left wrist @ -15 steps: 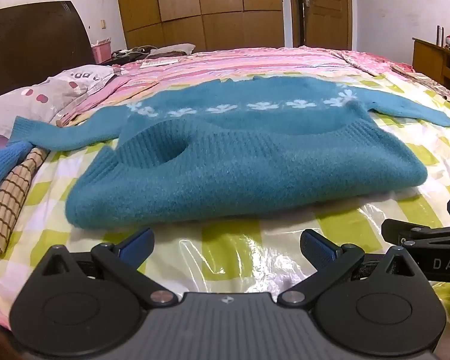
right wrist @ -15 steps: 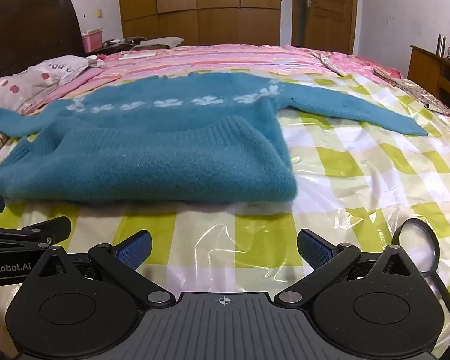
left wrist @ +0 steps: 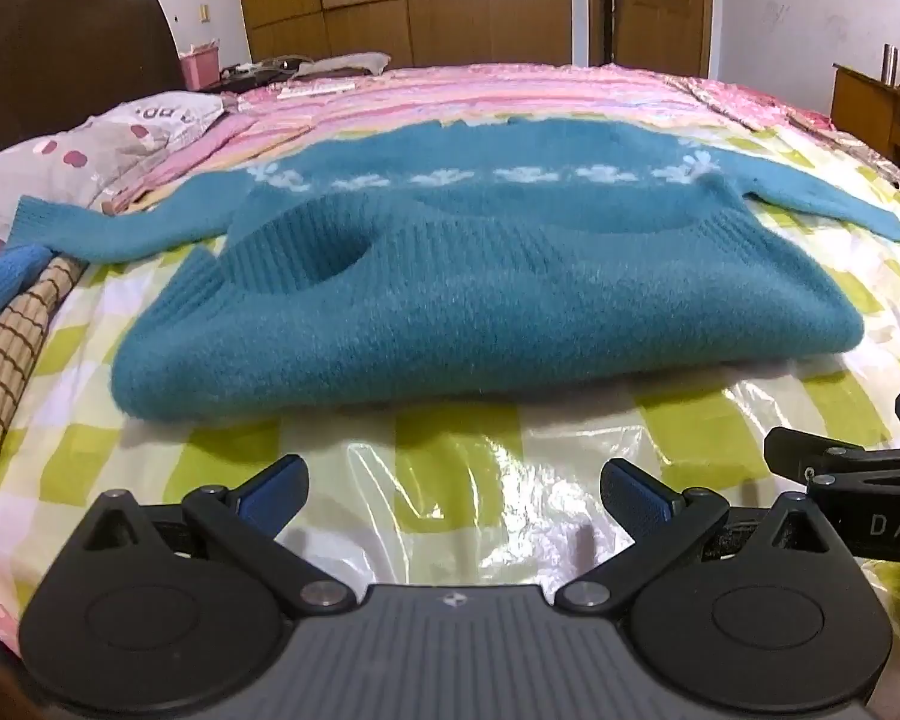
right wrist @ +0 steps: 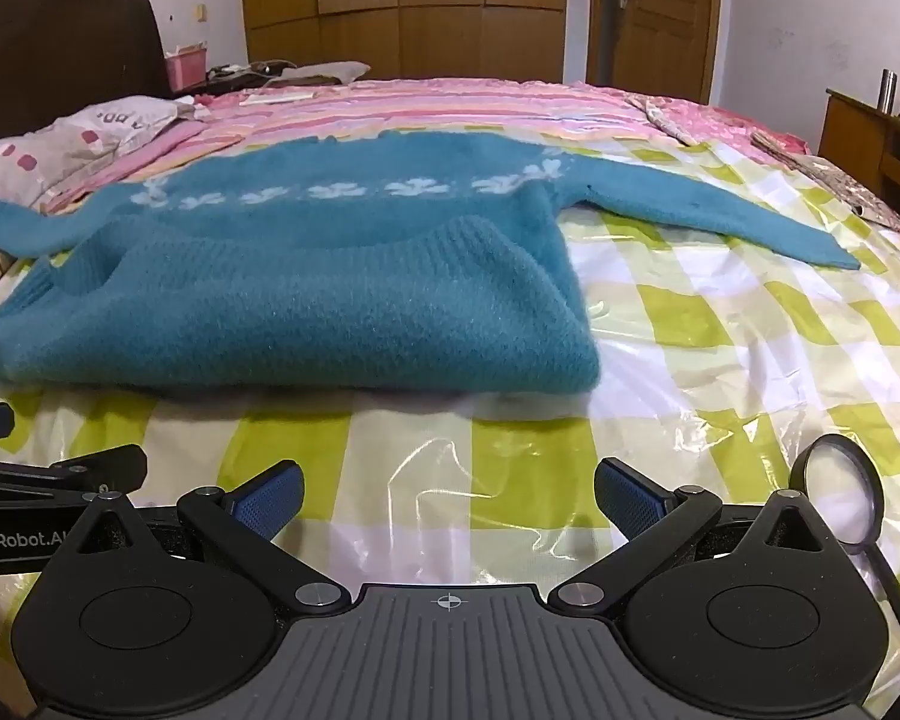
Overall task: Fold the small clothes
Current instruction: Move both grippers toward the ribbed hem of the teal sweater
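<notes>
A teal knitted sweater (left wrist: pixel 480 312) with a band of white flowers lies on the bed, its lower half folded up over the body and both sleeves spread out to the sides. It also fills the left and middle of the right wrist view, sweater (right wrist: pixel 306 306). My left gripper (left wrist: pixel 453 489) is open, a short way in front of the sweater's near folded edge, with nothing between its blue pads. My right gripper (right wrist: pixel 447 489) is open too, just short of the fold's right end, and holds nothing. Each gripper shows at the edge of the other's view.
Clear plastic sheeting (right wrist: pixel 720 360) covers the yellow-green checked bedspread. A magnifying glass (right wrist: pixel 852 504) lies close to my right gripper's right side. At the left edge are a checked cloth (left wrist: pixel 12 360), a blue garment (left wrist: pixel 0 282) and pillows (left wrist: pixel 108 138). A wooden dresser (right wrist: pixel 870 126) stands at the far right.
Both views have shifted slightly closer to the sweater; the sweater itself lies as before and both grippers stay open.
</notes>
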`<state>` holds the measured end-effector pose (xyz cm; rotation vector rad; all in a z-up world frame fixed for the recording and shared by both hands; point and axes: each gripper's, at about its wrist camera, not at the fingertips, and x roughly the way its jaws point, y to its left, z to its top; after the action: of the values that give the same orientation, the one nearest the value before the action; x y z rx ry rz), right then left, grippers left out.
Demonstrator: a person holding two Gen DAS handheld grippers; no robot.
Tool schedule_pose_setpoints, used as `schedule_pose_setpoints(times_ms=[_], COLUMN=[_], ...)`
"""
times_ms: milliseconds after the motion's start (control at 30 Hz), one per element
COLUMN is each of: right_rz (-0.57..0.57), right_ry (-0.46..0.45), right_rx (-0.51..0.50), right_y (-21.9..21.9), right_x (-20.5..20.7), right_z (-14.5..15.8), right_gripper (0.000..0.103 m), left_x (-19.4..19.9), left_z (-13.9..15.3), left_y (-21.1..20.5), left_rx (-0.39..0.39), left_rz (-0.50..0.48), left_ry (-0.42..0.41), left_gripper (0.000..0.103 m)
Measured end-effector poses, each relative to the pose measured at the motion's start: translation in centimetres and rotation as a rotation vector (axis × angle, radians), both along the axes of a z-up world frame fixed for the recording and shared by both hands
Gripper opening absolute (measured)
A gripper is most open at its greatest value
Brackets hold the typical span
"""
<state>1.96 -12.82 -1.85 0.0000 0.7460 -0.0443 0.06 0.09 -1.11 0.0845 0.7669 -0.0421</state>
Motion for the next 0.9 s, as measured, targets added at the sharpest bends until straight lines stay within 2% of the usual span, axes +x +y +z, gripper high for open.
schedule_pose_setpoints(times_ms=[233, 533, 900], right_rz=[0.008, 0.013, 0.022], right_ry=[0.043, 0.067, 0.063], right_rx=[-0.015, -0.028, -0.035], right_y=[0.2, 0.4, 0.5], right_x=[0.3, 0.4, 0.2], right_z=[-0.8, -1.5, -1.6], right_gripper=[0.103, 0.102, 0.102], left_x=[0.9, 0.7, 0.9], left_z=[-1.6, -2.2, -2.0], left_y=[0.0, 0.3, 0.7], left_rx=[0.002, -0.038, -0.043], left_rz=[0.007, 0.023, 0.023], left_ry=[0.079, 0.094, 0.094], left_gripper=[0.103, 0.103, 0.103])
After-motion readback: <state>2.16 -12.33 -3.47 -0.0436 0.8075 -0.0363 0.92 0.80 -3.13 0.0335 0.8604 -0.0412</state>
